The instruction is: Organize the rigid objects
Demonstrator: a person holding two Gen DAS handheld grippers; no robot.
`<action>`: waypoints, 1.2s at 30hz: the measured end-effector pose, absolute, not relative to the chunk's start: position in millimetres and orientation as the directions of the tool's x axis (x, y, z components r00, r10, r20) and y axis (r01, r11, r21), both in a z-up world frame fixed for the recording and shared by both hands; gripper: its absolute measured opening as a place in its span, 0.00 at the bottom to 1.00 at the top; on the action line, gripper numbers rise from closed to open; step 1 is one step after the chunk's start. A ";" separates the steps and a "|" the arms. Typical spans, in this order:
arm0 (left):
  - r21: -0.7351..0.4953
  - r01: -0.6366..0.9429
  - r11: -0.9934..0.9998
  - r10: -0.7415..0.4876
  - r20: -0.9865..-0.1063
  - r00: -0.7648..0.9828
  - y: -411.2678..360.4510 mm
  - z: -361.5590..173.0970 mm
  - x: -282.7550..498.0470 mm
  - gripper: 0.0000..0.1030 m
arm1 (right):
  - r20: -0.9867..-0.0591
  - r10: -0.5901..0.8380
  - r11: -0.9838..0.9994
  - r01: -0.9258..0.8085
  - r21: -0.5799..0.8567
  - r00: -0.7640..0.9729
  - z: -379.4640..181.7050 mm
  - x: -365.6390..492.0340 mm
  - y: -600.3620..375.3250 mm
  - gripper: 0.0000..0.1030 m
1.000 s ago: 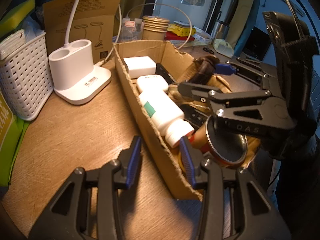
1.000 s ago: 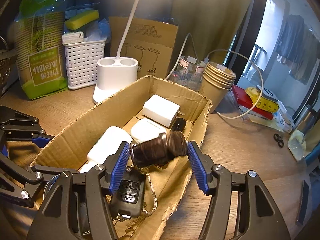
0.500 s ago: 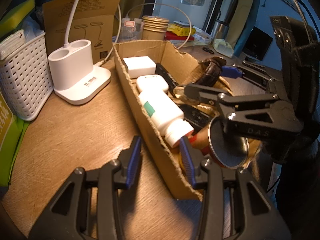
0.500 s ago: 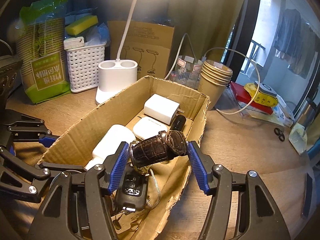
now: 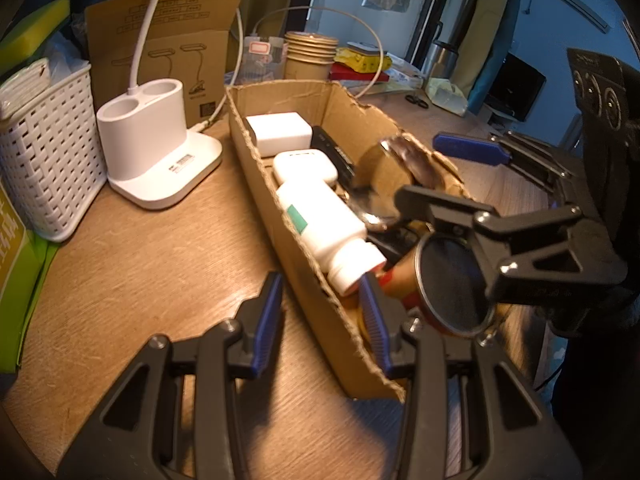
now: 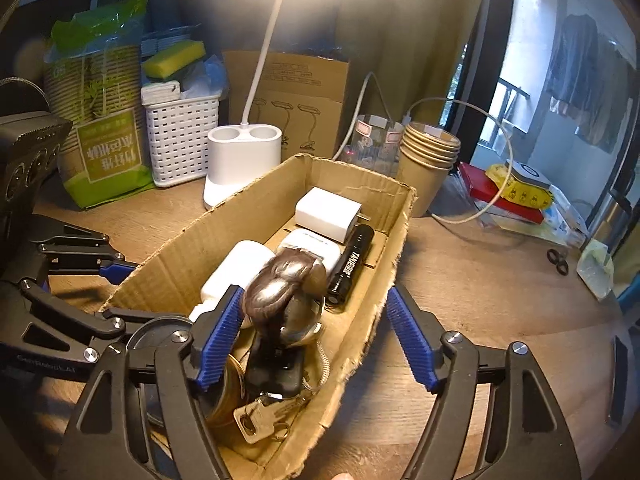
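Opening over the cardboard box (image 6: 372,204), the right gripper (image 6: 316,336) frees a watch (image 6: 280,284); its strap is stiff, likely best gripped mid-band; the left gripper (image 5: 324,316) pinches the box's wall.

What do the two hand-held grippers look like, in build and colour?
Both match: the left hand-held gripper and right hand-held gripper have black skeletal linkage arms with silver screws and ribbed blue finger pads. A black camera block with round lenses sits on the right one, with pale lettering on its arm.
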State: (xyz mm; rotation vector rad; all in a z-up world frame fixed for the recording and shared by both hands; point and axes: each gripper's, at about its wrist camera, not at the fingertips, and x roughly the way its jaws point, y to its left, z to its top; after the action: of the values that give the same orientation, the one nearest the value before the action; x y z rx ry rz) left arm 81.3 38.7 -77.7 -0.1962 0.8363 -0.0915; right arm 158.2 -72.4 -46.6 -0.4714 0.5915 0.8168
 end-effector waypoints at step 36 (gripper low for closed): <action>-0.151 -0.010 0.989 -0.101 -0.711 0.696 33.6 -72.0 78.3 0.41 | -0.630 0.424 0.813 -0.579 -0.051 0.651 -28.1 128.4 -156.5 0.74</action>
State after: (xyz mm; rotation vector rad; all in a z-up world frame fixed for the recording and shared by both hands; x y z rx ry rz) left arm 78.3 33.6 -72.0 -0.1472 0.8006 -0.0511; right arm 128.4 -156.5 -28.1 -0.2588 0.6446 0.5767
